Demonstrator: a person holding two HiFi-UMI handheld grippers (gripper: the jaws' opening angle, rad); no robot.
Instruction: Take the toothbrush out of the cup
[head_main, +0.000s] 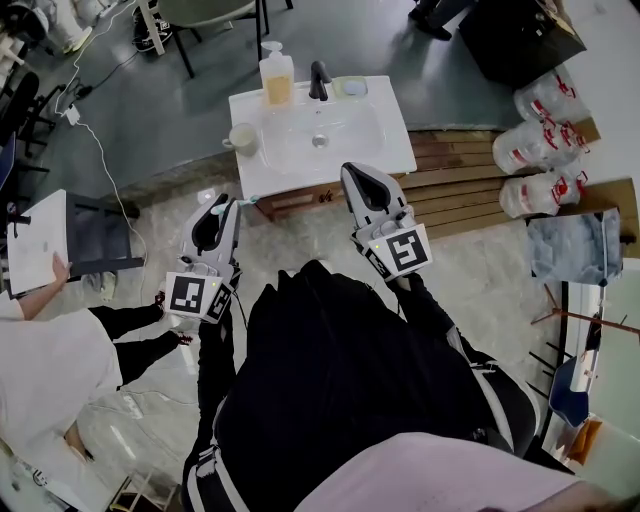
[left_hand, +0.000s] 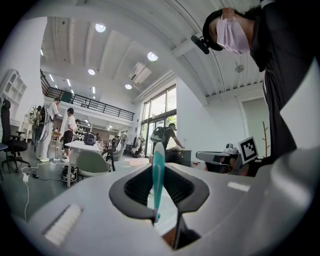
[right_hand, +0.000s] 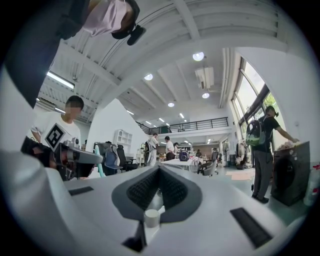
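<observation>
Your left tool (left_hand: 159, 170) is pinching the blue-green toothbrush (left_hand: 158, 176), which stands up between its jaws and is out of the cup (head_main: 243, 138). The cup sits at the left edge of the white worktop (head_main: 395, 150), beside the sink (head_main: 345, 125), and apart from the brush. Your right tool (right_hand: 160, 172) has its jaws pressed together with nothing in them, near the front edge of the worktop.

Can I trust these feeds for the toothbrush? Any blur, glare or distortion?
Left gripper view: toothbrush fairly sharp, strong fisheye bending, black corners. Head view: evenly lit, no harsh glare, toothbrush small. Right gripper view: same fisheye, ceiling lights bright.
</observation>
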